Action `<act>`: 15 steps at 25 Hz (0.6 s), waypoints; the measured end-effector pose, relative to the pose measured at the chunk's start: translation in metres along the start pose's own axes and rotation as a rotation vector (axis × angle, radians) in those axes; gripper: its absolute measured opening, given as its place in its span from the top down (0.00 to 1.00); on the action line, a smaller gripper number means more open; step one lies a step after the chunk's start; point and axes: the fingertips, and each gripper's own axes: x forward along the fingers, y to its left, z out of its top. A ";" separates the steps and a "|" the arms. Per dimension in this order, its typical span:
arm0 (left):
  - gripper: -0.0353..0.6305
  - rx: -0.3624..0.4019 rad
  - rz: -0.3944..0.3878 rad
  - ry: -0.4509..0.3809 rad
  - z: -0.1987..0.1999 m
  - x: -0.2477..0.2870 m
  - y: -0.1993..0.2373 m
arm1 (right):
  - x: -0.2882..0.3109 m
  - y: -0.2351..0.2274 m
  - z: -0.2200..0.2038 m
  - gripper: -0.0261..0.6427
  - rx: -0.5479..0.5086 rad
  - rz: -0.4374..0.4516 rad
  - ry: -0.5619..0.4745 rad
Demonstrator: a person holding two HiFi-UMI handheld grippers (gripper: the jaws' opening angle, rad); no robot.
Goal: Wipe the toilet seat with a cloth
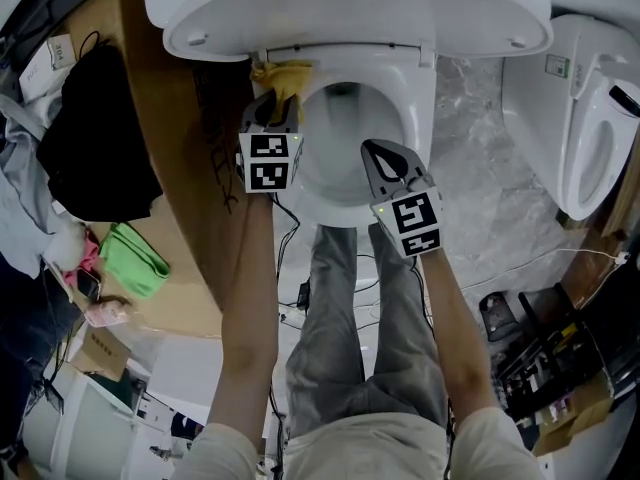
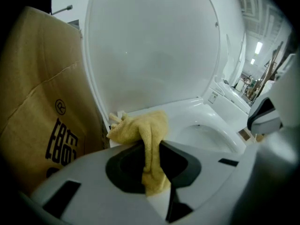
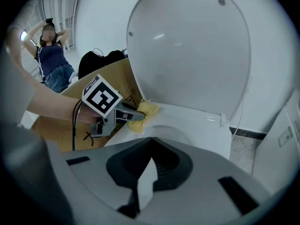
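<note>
At the toilet seat's (image 1: 412, 108) rear-left corner, the left gripper (image 1: 280, 103) pinches the yellow cloth (image 1: 283, 76) onto the rim, and the rest of the ring curves rightward. The right gripper (image 1: 385, 158), farther forward, has its jaws together and empty.

Circled R (image 2: 61, 108) on cardboard box (image 2: 33, 69)

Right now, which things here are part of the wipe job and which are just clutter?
In the job: cloth, clamped in the left gripper; toilet; right gripper, shut on nothing.

Lying about: cardboard box, black bag, green bundle, second toilet, floor cables.
</note>
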 end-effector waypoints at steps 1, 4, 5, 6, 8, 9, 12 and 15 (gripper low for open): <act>0.82 -0.008 0.005 0.002 -0.003 -0.002 0.002 | 0.000 0.002 0.000 0.95 -0.004 0.002 0.000; 0.82 -0.028 0.022 -0.001 -0.011 -0.008 0.008 | 0.000 0.007 -0.002 0.95 -0.014 0.009 0.004; 0.82 -0.033 0.027 0.000 -0.014 -0.010 0.009 | 0.000 0.009 -0.004 0.95 -0.016 0.012 0.007; 0.82 -0.039 0.031 0.002 -0.018 -0.012 0.010 | 0.000 0.011 -0.006 0.95 -0.018 0.015 0.009; 0.82 -0.049 0.038 0.008 -0.026 -0.015 0.012 | 0.000 0.015 -0.009 0.95 -0.023 0.020 0.013; 0.82 -0.053 0.041 0.011 -0.029 -0.016 0.012 | -0.001 0.016 -0.010 0.95 -0.025 0.022 0.014; 0.82 -0.064 0.052 0.011 -0.035 -0.022 0.013 | -0.003 0.021 -0.014 0.95 -0.032 0.028 0.016; 0.82 -0.079 0.064 0.016 -0.046 -0.028 0.013 | -0.005 0.024 -0.016 0.95 -0.040 0.033 0.014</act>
